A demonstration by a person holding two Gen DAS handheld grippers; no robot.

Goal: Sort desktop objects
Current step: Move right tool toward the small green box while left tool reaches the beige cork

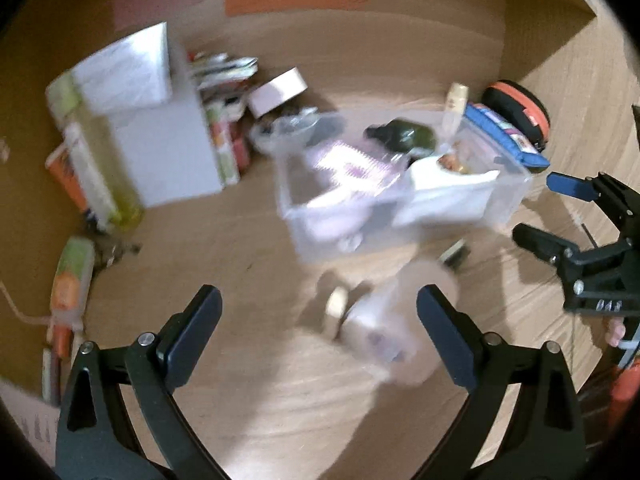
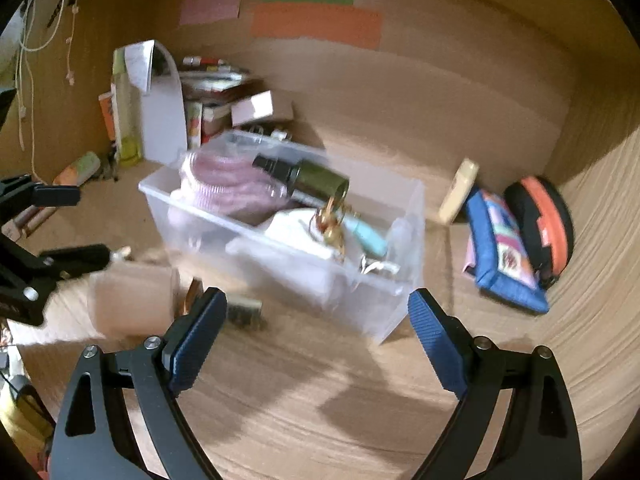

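A clear plastic bin (image 1: pixel 340 236) (image 2: pixel 356 300) stands mid-desk. It holds a pink ribbed item (image 2: pixel 224 184), a dark green spray bottle (image 2: pixel 312 180) and white and gold bits. In front of the bin lies a pale bottle (image 1: pixel 380 320), blurred, with a cream cap. My left gripper (image 1: pixel 318 304) (image 2: pixel 76 226) is open just short of it, nothing between its fingers. My right gripper (image 2: pixel 316 308) (image 1: pixel 538 208) is open too, hovering before the bin's near corner and holding nothing. A small dark-and-gold item (image 2: pixel 242 312) rests near its left pad.
Right of the bin are a blue pouch (image 2: pixel 504 252), an orange-and-black round case (image 2: pixel 548 224) and a cream tube (image 2: pixel 460 192) leaning upright. At the back left stand a white box (image 1: pixel 160 152), books and cartons. Cardboard walls close off the back and right.
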